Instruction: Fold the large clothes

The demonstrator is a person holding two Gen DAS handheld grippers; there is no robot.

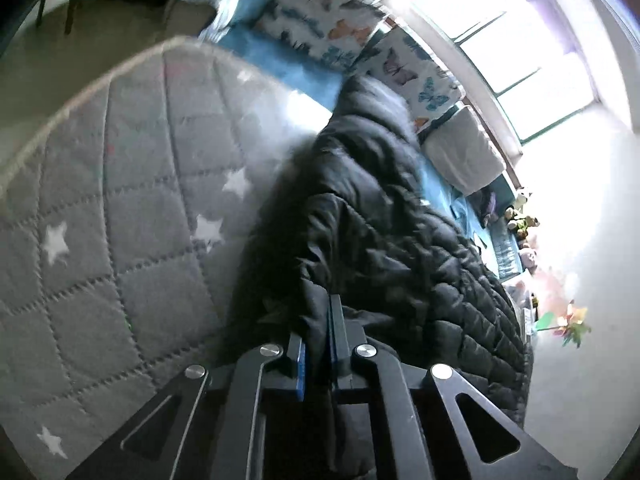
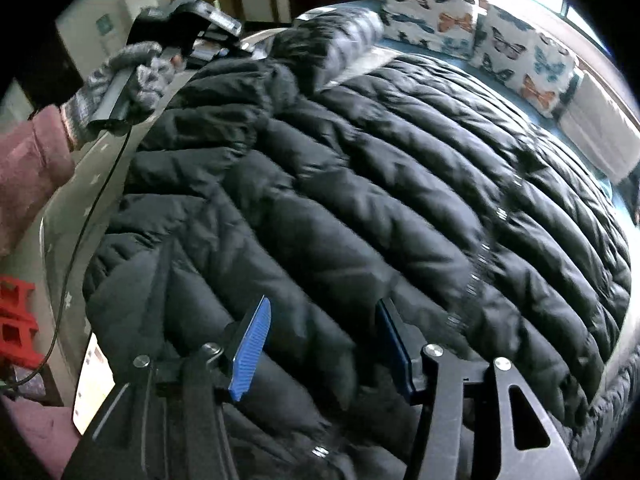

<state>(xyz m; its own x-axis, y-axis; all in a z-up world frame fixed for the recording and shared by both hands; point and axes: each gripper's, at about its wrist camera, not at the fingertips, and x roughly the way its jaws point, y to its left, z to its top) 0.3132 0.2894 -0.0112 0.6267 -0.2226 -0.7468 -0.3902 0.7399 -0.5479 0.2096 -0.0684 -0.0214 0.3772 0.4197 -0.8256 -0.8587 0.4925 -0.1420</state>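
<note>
The left gripper point(image 1: 318, 344) was seen with its blue-padded fingers pressed together on a pinch of black fabric, an edge of the quilted black down coat point(image 1: 384, 240); from that pinch the garment was carried up and away from the tool, its held portion lifted off the grey star-printed mattress cover point(image 1: 100, 200) and draped toward the butterfly-print cushions point(image 1: 320, 28) by the window point(image 1: 520, 48). The right gripper point(image 2: 324, 344) was shown with its fingers spread wide and nothing between them, poised just above the coat point(image 2: 380, 168), though contact with the fabric could not be confirmed. In the right wrist view the coat was spread over most of the bed, its quilted channels running from lower left to upper right and its long axis judged to lie along the line from the right tool toward the cushions point(image 2: 480, 36). The left gripper point(image 2: 188, 32), gripped in a knit-gloved hand point(image 2: 132, 68), was visible at the far upper-left edge of the garment, beyond the folded-over sleeve region. The fold was therefore judged to turn on the left-hand edge being drawn across toward the right gripper, with the body directly under the spread fingers as the nearer anchoring point.
</note>
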